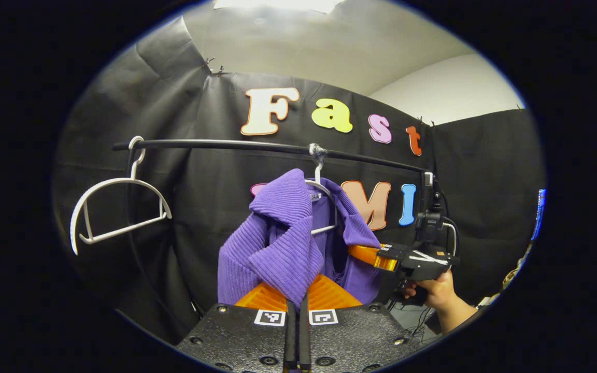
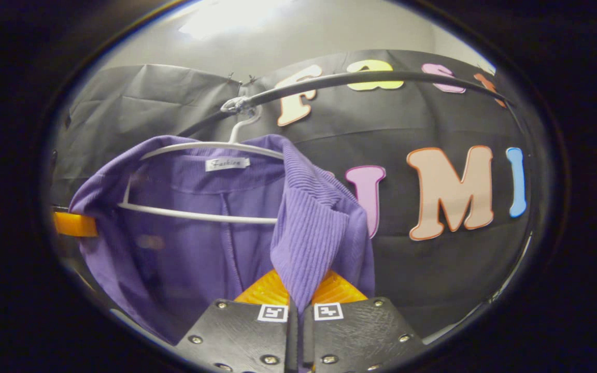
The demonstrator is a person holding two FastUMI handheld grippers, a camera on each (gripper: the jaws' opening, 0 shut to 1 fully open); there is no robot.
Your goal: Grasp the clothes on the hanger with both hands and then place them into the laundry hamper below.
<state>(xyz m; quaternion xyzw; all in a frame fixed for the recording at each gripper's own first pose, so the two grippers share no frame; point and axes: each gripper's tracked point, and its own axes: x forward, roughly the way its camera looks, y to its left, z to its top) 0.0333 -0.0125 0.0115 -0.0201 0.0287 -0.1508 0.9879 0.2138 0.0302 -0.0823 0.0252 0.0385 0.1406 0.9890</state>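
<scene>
In the left gripper view, my left gripper (image 1: pixel 297 295) has its orange fingers (image 1: pixel 265 298) drawn together on a thick fold of the purple garment (image 1: pixel 283 243), pinching the ribbed cloth near one shoulder. The garment hangs from a white hanger (image 1: pixel 324 191) hooked near the middle of the black rail (image 1: pixel 226 146). A second white hanger (image 1: pixel 117 212), bare, hangs toward the rail's left end. Farther off I see the right gripper (image 1: pixel 381 257), held by a hand (image 1: pixel 436 290), with an orange finger running into the cloth at the garment's other side.

In the right gripper view, the right gripper (image 2: pixel 298 292) has its fingers (image 2: pixel 340 290) closed on a ribbed fold at the garment's other shoulder (image 2: pixel 314 228). The hanger's top curve and crossbar (image 2: pixel 200 215) still sit inside the neck opening, so the garment remains on the rail (image 2: pixel 360 77). At the far left edge an orange finger of the left gripper (image 2: pixel 73 224) shows against the cloth.

I judge the grasp with both hands is made and the pull-off is the step in hand. Next I would need to draw both shoulders off the hanger's ends together, keeping the pinch firm, then lower the garment. I cannot see the hamper from here, so its place below must be found on the way down.
</scene>
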